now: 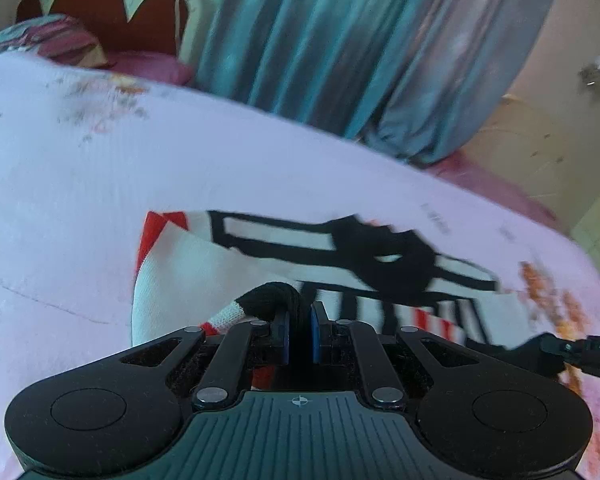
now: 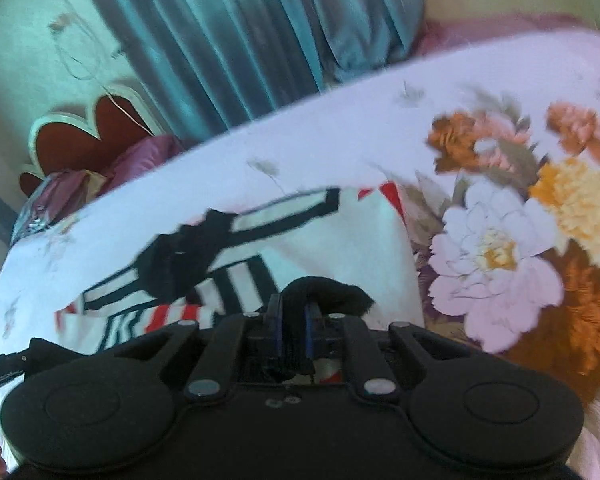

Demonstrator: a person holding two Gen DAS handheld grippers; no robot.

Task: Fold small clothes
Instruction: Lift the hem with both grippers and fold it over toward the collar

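A small white garment (image 1: pixel 204 264) with black stripes, black trim and red patches lies on a bed with a white flowered bedspread (image 1: pixel 100 168). My left gripper (image 1: pixel 299 328) is shut on the garment's black-edged hem near its left side. In the right wrist view the same garment (image 2: pixel 340 232) spreads ahead, and my right gripper (image 2: pixel 292 328) is shut on its black hem at the right side. Both views are blurred. The tip of the right gripper (image 1: pixel 580 350) shows at the right edge of the left wrist view.
Blue curtains (image 1: pixel 340 40) hang behind the bed. A red scalloped headboard (image 1: pixel 112 4) and purple pillows (image 1: pixel 60 36) are at the far left. Large printed flowers (image 2: pixel 500 248) cover the bedspread on the right. A beige wall (image 1: pixel 560 100) stands beyond.
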